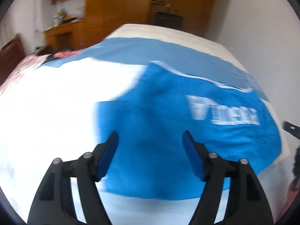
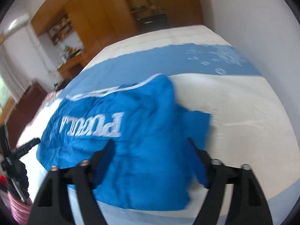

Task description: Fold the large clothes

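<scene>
A bright blue garment (image 1: 159, 112) with white lettering lies bunched and partly folded on the bed; in the right wrist view the garment (image 2: 150, 110) shows its lettering upside down. My left gripper (image 1: 150, 133) hovers over the garment's left part, open, with nothing between its blue pads (image 1: 110, 150). My right gripper (image 2: 150, 140) stands open over the garment's right part, and its fingers hold nothing. Both pictures are blurred. A black piece of the other gripper shows at the right edge (image 1: 291, 129) and at the left edge (image 2: 28, 144).
The bed sheet (image 1: 46, 112) is white with a wide pale-blue band (image 2: 168, 60) behind the garment. Pink patterned fabric (image 1: 28, 61) lies at the bed's far left. Wooden wardrobes (image 1: 116, 9) and a desk (image 1: 61, 30) stand beyond; a white wall (image 2: 262, 18) runs along the right.
</scene>
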Demonstrator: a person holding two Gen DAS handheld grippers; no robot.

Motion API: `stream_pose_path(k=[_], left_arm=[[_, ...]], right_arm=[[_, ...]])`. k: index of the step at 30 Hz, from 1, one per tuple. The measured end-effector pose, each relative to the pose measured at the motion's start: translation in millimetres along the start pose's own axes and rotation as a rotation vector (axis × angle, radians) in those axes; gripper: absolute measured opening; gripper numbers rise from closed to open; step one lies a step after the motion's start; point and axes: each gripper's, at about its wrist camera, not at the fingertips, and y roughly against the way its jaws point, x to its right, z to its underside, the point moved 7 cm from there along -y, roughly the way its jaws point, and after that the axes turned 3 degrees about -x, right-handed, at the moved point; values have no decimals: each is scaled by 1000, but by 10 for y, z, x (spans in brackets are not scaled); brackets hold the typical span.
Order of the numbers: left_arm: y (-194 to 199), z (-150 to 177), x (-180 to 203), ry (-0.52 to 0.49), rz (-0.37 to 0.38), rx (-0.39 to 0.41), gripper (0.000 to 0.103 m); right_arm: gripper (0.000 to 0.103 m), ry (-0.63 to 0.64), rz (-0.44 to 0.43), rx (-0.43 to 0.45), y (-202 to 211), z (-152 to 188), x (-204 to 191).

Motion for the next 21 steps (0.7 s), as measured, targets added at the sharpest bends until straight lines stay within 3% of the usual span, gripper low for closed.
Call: stream_pose_path(k=[3, 9, 13, 18, 19, 21], left_arm=[[-65, -19, -450, 75, -28, -22, 74], [-352, 60, -746, 213, 184, -97, 76], [-590, 63, -722, 279, 292, -131, 76], [-822, -1, -540, 290, 367, -150, 76], [-886, -5, -499, 296, 376, -166, 76], [-925, 7, -434, 298, 360, -173, 72]], right_arm=[[83, -131, -44, -85, -106, -36, 408], [83, -330, -286, -231, -519, 62, 662], [85, -317, -316, -269, -737, 68, 608], [87, -243, -328, -284, -944, 29, 464], [85, -240, -327, -282, -957, 17, 450], [65, -223, -314, -274, -960, 36, 422]])
